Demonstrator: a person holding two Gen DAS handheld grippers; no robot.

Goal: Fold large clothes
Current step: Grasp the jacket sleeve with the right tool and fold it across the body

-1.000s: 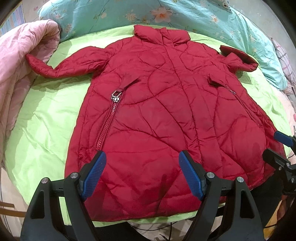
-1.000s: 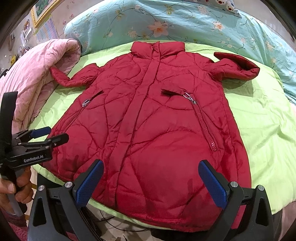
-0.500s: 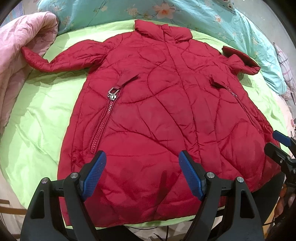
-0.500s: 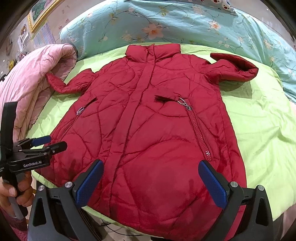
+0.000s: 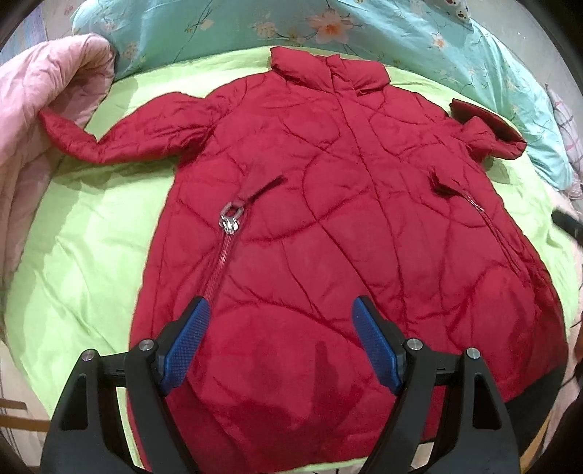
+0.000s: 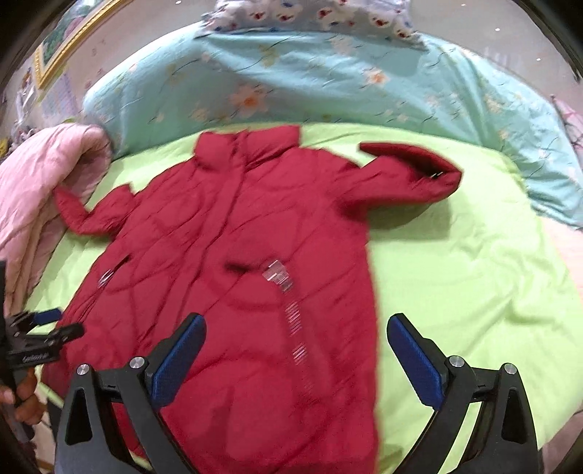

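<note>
My left hand-held gripper [image 5: 278,342] hangs over the hem of the red quilted coat [image 5: 339,226], its blue pads [image 5: 182,344] spread wide with nothing between them; the cloth beneath lies flat and ungripped. My right hand-held gripper [image 6: 297,361] is likewise wide apart and empty, its left pad [image 6: 178,359] over the coat's lower front and its right pad [image 6: 415,361] over bare sheet, so the coat's side edge runs up between them.

The coat lies front-up on the lime-green sheet [image 5: 83,255] of the bed, collar [image 5: 328,69] toward 12 o'clock and hem toward 6 o'clock in the left wrist view. One sleeve [image 5: 120,138] stretches out toward 10 o'clock, its cuff touching the pink quilt [image 5: 32,94] bunched at the bed's edge. The other sleeve [image 5: 488,135] is folded back on itself at about 2 o'clock. A pocket zip with a metal pull [image 5: 229,217] runs down the coat's front toward my left pad, and a second pocket zip [image 5: 477,208] sits at about 3 o'clock.

Beyond the collar, at 12 o'clock, a pale blue flowered duvet [image 5: 364,29] is heaped along the head of the bed.

The right wrist view is blurred, so its zip detail is smeared. At its 9 o'clock edge my left hand-held gripper shows side-on beside the coat's hem, with my fingers [image 6: 25,393] around its handle.
</note>
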